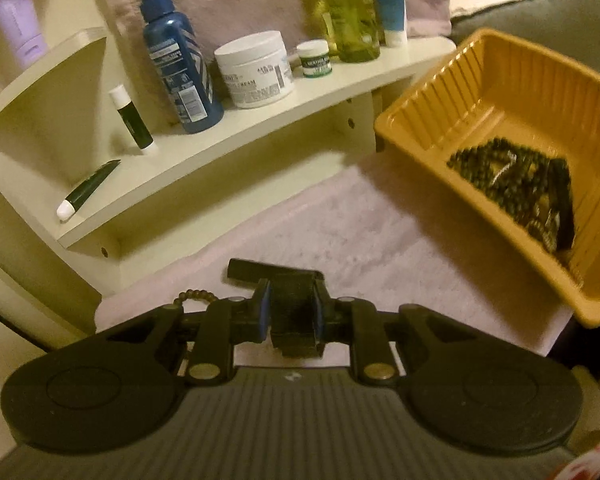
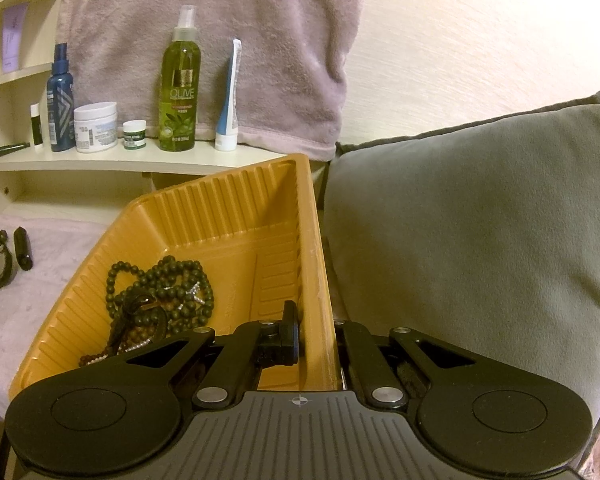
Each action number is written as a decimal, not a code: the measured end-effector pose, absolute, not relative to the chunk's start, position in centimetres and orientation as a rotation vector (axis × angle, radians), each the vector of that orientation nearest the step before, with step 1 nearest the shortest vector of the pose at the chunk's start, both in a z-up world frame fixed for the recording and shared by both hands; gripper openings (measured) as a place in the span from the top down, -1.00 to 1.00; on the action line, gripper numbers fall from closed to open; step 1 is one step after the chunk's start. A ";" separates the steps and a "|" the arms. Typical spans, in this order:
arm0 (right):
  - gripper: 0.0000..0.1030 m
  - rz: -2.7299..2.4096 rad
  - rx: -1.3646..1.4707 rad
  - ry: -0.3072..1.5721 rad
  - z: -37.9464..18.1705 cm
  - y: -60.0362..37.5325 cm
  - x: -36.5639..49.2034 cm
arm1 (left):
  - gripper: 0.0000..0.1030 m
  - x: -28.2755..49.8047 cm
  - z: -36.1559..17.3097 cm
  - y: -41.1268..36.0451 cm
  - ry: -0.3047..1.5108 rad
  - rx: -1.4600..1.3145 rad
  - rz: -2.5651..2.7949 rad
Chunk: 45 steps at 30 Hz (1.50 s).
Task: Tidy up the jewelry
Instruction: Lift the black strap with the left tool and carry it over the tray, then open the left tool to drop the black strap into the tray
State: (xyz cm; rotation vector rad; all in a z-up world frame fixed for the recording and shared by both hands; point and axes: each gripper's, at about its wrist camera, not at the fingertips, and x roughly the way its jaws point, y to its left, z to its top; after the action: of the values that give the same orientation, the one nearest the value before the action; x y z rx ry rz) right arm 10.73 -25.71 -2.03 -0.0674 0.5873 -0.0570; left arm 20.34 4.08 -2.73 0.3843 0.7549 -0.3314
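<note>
A yellow ribbed plastic tray [image 1: 412, 120] [image 2: 220, 208] is tilted, held up at its right wall. Dark green bead necklaces [image 2: 160, 288] [image 1: 512, 176] lie piled in it with a brown bead strand. My right gripper [image 2: 314, 340] is shut on the tray's right wall, one finger inside, one outside. My left gripper [image 1: 294, 312] is shut on a black strap-like piece [image 1: 292, 312] low over the pink towel; a brown bead strand [image 1: 194, 296] curls beside its left finger. A black bar [image 1: 252, 270] sticks out beyond the fingers.
A cream shelf [image 1: 260, 120] holds a blue bottle [image 1: 180, 64], white jar [image 1: 256, 68], small green jar [image 1: 314, 58], olive spray bottle [image 2: 180, 92] and tubes. A grey cushion [image 2: 480, 240] stands right of the tray. A pink towel [image 1: 340, 240] covers the surface.
</note>
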 end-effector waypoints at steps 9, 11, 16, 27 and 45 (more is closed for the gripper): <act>0.93 -0.049 -0.065 0.577 -1.7 -25.6 10.7 | 0.64 19.7 -1.0 3.3 0.736 0.330 -0.351; 0.93 -0.049 -0.065 0.576 -1.7 -25.6 10.7 | 0.64 19.6 -0.5 3.0 0.730 0.326 -0.353; 0.93 -0.046 -0.063 0.573 -1.7 -25.5 10.7 | 0.64 19.6 0.5 2.1 0.710 0.324 -0.370; 0.94 -0.044 -0.054 0.571 -1.7 -25.6 10.6 | 0.64 19.7 3.0 -1.1 0.658 0.308 -0.446; 0.93 -0.041 -0.042 0.568 -1.7 -25.7 10.5 | 0.64 20.3 4.3 -8.9 0.621 0.227 -0.662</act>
State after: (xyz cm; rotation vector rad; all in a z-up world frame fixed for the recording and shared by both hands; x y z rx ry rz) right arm 10.55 -25.66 -1.67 -0.0417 0.5681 -0.0409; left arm 20.30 -8.94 4.29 0.2272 0.6208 -0.6624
